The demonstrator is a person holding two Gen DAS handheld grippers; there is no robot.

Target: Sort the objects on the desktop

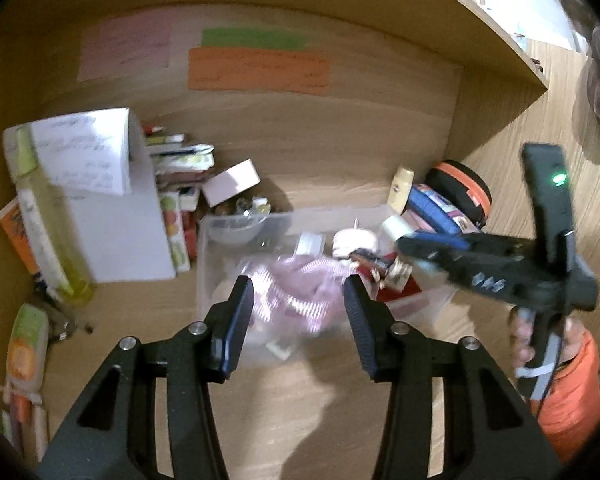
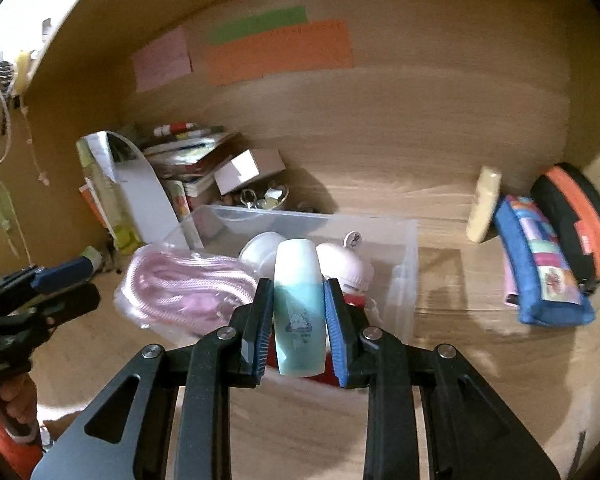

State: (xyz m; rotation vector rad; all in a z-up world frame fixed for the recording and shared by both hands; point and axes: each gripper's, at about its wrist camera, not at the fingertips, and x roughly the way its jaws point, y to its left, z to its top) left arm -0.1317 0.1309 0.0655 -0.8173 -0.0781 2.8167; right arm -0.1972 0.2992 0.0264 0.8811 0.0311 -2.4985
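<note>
Right wrist view: right gripper [image 2: 298, 316] is clenching a small white-and-teal plastic bottle [image 2: 299, 304] w/ a little cartoon print, both blue-padded fingers [image 2: 334, 316] pressing its sides. Bottle is sitting upright-ish between the pads, hanging over the near edge of a clear rectangular plastic bin [image 2: 400, 264] on the wooden desk [image 2: 440, 360]. Inside the bin: a round white jar [image 2: 260, 250] and a pale pink-white rounded item [image 2: 350, 264], far side of the bottle. A clear bag of pink rope [image 2: 184, 288] is lying over the bin's left edge. Right of the bin, well apart: a cream squeeze bottle [image 2: 484, 210], a blue patchwork pencil pouch [image 2: 540, 268] and a black-and-orange round zip case [image 2: 576, 220], leaning together near the right wall.

Left wrist view: left gripper [image 1: 300, 312] is hovering released, fingers spread wide w/ nothing between them, just near of the pink rope bag [image 1: 296, 292] and the bin [image 1: 216, 248]. Frame is blurred. Right gripper [image 1: 416, 250] is reaching in from the right over the bin. A white box [image 1: 120, 220] and a tall yellow-green bottle [image 1: 48, 216] are standing at far left.
</note>
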